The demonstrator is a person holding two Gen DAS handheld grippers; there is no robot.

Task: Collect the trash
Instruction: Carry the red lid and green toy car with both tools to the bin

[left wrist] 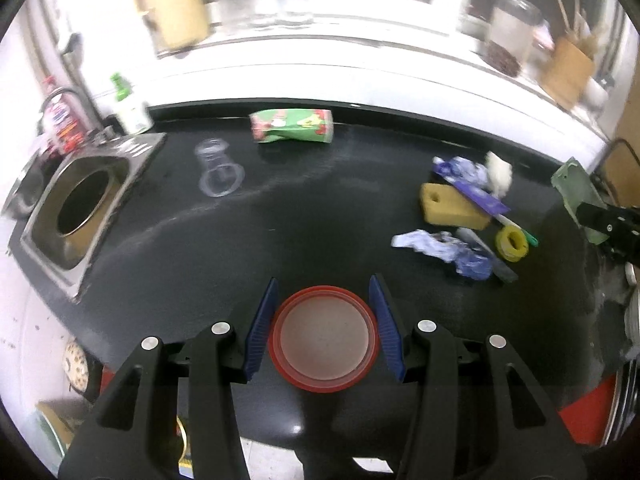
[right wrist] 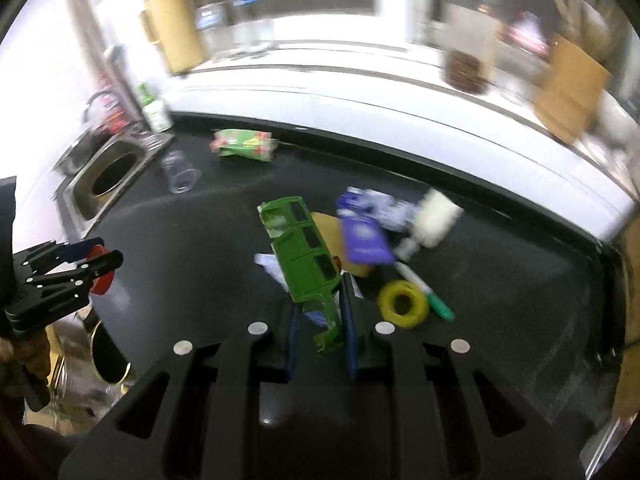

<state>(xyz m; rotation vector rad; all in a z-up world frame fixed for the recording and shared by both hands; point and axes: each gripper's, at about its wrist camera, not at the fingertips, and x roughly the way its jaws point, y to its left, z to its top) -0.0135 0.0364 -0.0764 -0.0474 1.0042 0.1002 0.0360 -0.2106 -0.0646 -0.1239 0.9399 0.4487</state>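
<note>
Evidently both tools are loaded at once. The left gripper (left wrist: 324,332) has its blue pads spread wide around a round red plastic lid (left wrist: 323,339) and seems to clamp it by the rim, above the near edge of the dark countertop (left wrist: 280,216). The right gripper (right wrist: 320,334) is nearly closed, pinching the lower end of a broken green plastic toy-car shell (right wrist: 304,256), which sticks up above the pile.

The step in hand looks like carrying, not picking: the next move calls for taking both pieces to a bin, probably the round opening in the steel surround (left wrist: 82,208) at the left.

Left on the counter: one clear plastic cup (left wrist: 219,168) lying on its side, one green-and-red snack packet (left wrist: 292,126), one yellow sponge (left wrist: 452,204), one yellow tape roll (left wrist: 513,243), one green-capped marker (right wrist: 424,292), and several crumpled purple-and-white wrappers (left wrist: 440,246), hard to count exactly.
</note>
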